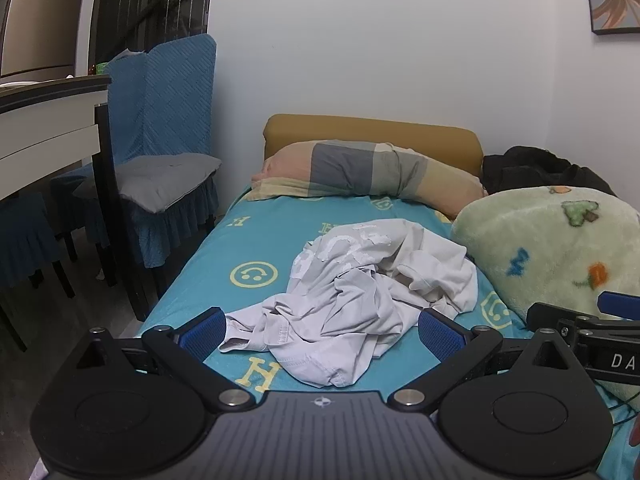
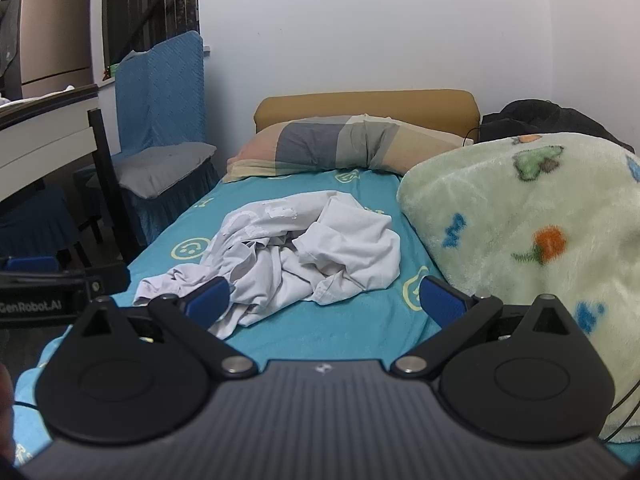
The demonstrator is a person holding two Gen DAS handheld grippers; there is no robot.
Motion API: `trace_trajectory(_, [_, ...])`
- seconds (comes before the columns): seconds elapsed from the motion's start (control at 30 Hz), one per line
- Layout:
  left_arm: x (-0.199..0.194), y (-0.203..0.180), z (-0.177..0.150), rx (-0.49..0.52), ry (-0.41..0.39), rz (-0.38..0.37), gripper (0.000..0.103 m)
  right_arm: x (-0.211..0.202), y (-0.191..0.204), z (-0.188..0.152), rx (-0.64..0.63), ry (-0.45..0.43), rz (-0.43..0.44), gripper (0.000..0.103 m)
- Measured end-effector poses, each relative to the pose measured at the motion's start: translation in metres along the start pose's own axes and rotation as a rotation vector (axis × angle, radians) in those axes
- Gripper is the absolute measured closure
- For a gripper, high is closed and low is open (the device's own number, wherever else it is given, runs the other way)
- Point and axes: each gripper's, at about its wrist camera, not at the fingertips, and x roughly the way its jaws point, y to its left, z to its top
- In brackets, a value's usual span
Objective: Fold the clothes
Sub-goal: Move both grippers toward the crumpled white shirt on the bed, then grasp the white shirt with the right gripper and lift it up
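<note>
Crumpled pale grey cotton garment sits in a loose heap mid-frame on the turquoise smiley-print bed sheet, not folded, white print patch facing up at its far end. Looks like a T-shirt, but the bunching hides collar and sleeves.

Left gripper: spread wide, nothing held, low in frame with the heap's near hem lying between its blue pads. Right gripper: also released and empty, near edge of the heap by its left pad.

Judgement: the garment needs flattening before any fold.
- Find two real edge points (hem corners or shoulders), not a bunched layer; the wrinkles in the centre are stacked, so a pinch there drags several layers.
- Pinch single-layer seam, one gripper per side, lift and pull apart to shake it out.
- Lay it toward the left of the frame: the rolled pale green fleece blanket with cartoon prints crowds the right side.
- Striped pillow limits reach at upper centre.
</note>
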Motion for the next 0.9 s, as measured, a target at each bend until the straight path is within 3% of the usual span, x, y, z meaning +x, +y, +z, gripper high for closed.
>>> trace_trajectory(0.2, [0.003, 0.002, 0.002, -0.011, 0.009, -0.001, 0.000, -0.005, -0.003, 0.000, 0.004, -0.030, -0.038, 0.000])
trace_trajectory(0.37, [0.000, 0.012, 0.018, -0.044, -0.016, 0.027, 0.000, 0.004, -0.016, -0.001, 0.088, -0.026, -0.029, 0.000])
trace_trajectory(0.5, [-0.003, 0.030, 0.032, -0.095, -0.025, 0.020, 0.000, 0.055, -0.005, 0.000, 0.017, 0.063, -0.019, 0.000])
trace_trajectory(0.67, [0.000, 0.046, 0.036, -0.089, -0.048, -0.061, 0.000, 0.137, 0.012, 0.013, -0.076, 0.108, -0.023, 0.000])
trace_trajectory(0.77, [0.013, 0.057, 0.028, -0.097, -0.063, -0.075, 0.000, 0.195, 0.025, 0.023, -0.175, 0.130, -0.071, 0.010])
trace_trajectory(0.83, [0.030, 0.067, 0.023, -0.134, -0.047, -0.086, 0.000, 0.214, 0.028, 0.027, -0.198, 0.156, -0.108, 0.032])
trace_trajectory(0.9, [0.047, 0.076, 0.019, -0.177, -0.027, -0.114, 0.000, 0.225, 0.031, 0.030, -0.211, 0.175, -0.142, 0.034])
